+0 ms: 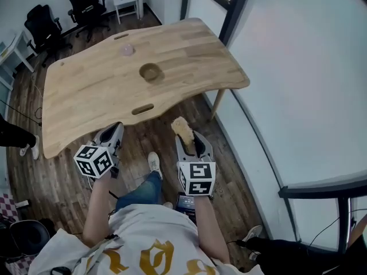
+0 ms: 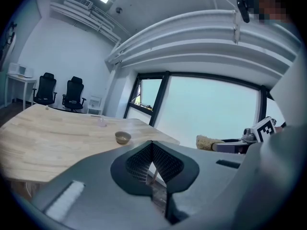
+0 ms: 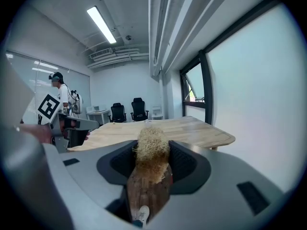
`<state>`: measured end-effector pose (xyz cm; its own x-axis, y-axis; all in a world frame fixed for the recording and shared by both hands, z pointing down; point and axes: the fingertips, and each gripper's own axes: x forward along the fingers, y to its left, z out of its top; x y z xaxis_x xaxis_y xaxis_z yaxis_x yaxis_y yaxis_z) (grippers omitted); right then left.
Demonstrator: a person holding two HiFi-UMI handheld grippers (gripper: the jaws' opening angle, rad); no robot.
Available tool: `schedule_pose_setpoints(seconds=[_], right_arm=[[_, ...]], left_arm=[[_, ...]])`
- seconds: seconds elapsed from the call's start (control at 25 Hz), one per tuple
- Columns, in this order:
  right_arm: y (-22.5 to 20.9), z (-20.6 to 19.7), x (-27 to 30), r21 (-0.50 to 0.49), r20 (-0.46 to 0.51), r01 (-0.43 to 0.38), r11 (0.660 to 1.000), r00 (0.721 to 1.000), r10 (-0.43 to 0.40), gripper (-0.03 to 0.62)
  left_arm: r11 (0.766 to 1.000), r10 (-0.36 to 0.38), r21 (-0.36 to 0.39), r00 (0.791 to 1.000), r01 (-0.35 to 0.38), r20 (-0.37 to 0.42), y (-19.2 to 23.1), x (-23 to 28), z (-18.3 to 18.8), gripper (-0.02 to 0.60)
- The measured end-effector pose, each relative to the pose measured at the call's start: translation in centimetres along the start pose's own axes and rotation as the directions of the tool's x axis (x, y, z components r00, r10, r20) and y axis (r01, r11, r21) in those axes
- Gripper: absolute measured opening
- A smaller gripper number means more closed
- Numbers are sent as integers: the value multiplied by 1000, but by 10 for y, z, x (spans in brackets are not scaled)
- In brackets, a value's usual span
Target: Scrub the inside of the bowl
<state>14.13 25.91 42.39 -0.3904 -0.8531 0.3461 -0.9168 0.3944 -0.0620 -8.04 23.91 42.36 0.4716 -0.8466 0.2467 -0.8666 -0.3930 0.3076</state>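
Note:
A small brown bowl (image 1: 151, 72) stands upright near the middle of the light wooden table (image 1: 86, 96); the left gripper view shows the bowl (image 2: 123, 137) far ahead. Both grippers hang over the floor, short of the table's near edge. My left gripper (image 1: 114, 129) is shut with nothing between its meshed pads (image 2: 163, 163). My right gripper (image 1: 192, 137) is shut on a tan fibrous scrubber (image 1: 182, 128), whose tuft (image 3: 151, 145) sticks out past the jaws. From the left gripper view the scrubber (image 2: 207, 141) shows at the right.
A small pale pink object (image 1: 127, 50) sits on the table beyond the bowl. Black office chairs (image 1: 86, 4) and a white side table (image 1: 127, 2) stand behind. A glass wall (image 1: 298, 67) runs along the right. A person (image 3: 58, 97) stands at the far left.

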Motion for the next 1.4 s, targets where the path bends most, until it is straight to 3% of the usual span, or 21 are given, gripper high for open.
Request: schedule_pose_setpoints(seconds=[0.16,0.56,0.92,1.08,1.2,1.4], right_arm=[[-20,10,70,8,-38,-5,1000,999,5,184],[-58,68,243,61,-78,-11,998,997,16,184],[-82,76,296,287,-45,-52,956,997,67,184],[-87,76,310,193,-98,-32,981,994,51,184],[-87,70,321,100,-149,-19,995,988,34,184],[-86,74,343,125,-125,-58,990,989,74,184]], left_arm=[[1000,9,-18,1000,-10,-26,43,59,11,0],[999,-15,-34,998,12,-68,145,206,77,0],[992,-79,-111,989,65,-121,177,267,73,0],[995,-71,-77,984,60,-161,182,284,72,0],[994,-73,-92,982,57,-174,187,290,69,0],[992,-58,-119,982,37,-179,204,300,69,0]])
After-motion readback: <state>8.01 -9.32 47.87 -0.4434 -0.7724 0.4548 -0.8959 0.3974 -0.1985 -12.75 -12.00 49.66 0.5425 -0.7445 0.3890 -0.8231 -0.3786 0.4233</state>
